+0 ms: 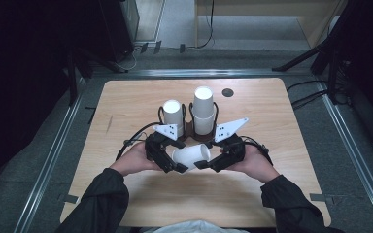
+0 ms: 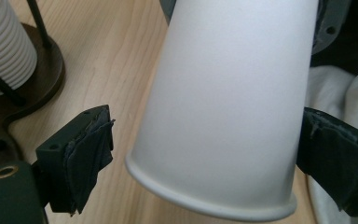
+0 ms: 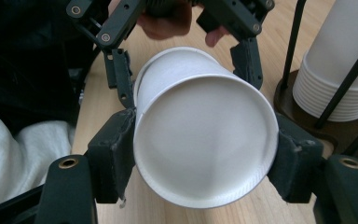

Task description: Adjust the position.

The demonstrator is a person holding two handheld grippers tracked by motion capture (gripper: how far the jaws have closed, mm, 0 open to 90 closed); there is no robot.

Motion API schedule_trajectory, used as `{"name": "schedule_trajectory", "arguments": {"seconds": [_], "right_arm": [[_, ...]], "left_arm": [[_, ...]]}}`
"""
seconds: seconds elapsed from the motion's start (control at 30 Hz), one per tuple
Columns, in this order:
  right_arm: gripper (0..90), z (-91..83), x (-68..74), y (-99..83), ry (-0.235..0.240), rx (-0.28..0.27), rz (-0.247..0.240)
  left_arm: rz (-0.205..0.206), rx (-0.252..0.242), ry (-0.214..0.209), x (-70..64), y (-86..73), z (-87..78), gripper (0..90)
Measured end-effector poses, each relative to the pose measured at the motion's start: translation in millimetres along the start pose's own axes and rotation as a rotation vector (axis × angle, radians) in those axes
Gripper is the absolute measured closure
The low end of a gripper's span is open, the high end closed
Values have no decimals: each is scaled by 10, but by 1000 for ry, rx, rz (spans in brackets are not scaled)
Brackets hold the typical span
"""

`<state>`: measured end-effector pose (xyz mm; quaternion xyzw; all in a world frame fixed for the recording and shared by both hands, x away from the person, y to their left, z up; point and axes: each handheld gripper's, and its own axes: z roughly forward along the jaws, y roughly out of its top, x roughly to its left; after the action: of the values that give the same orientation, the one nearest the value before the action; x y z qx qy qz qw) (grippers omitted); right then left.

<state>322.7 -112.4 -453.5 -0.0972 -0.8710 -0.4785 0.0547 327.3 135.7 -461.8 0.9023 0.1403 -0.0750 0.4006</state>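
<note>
A white paper cup (image 1: 192, 154) lies on its side just above the wooden table (image 1: 272, 116), held between both grippers. My right gripper (image 1: 209, 154) is shut on its base end: in the right gripper view (image 3: 205, 154) both pads press the cup (image 3: 205, 140), whose closed bottom faces the camera. My left gripper (image 1: 177, 156) stands open around the rolled-rim end. In the left gripper view (image 2: 209, 144) the left pad (image 2: 88, 154) is clear of the cup (image 2: 228, 93), while the right pad (image 2: 331, 154) sits against its side.
Just behind the grippers a dark wire holder (image 1: 188, 131) keeps two stacks of upturned white cups, a shorter one (image 1: 173, 114) and a taller one (image 1: 203, 109). A small black disc (image 1: 228, 92) sits near the far edge. The person's forearms rest over the near edge.
</note>
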Motion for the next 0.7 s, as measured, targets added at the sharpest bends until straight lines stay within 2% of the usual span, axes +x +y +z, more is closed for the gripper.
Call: {"name": "schedule_trajectory", "arguments": {"seconds": [0.1,0.37,0.53,0.7], "right_arm": [[328,-14,1,11,4,-12,-4],[328,-47,13,71,29,-64,0],[328,-53,15,98,34,-89,1],[328,-96,2,109,42,-121,11]], "left_arm": [[2,-13,11,-12,-6,-7,74],[-10,-112,6,-65,-17,-24,75],[-19,-141,-2,-75,-27,-32,75],[-22,-147,-3,-75,-54,-44,76]]}}
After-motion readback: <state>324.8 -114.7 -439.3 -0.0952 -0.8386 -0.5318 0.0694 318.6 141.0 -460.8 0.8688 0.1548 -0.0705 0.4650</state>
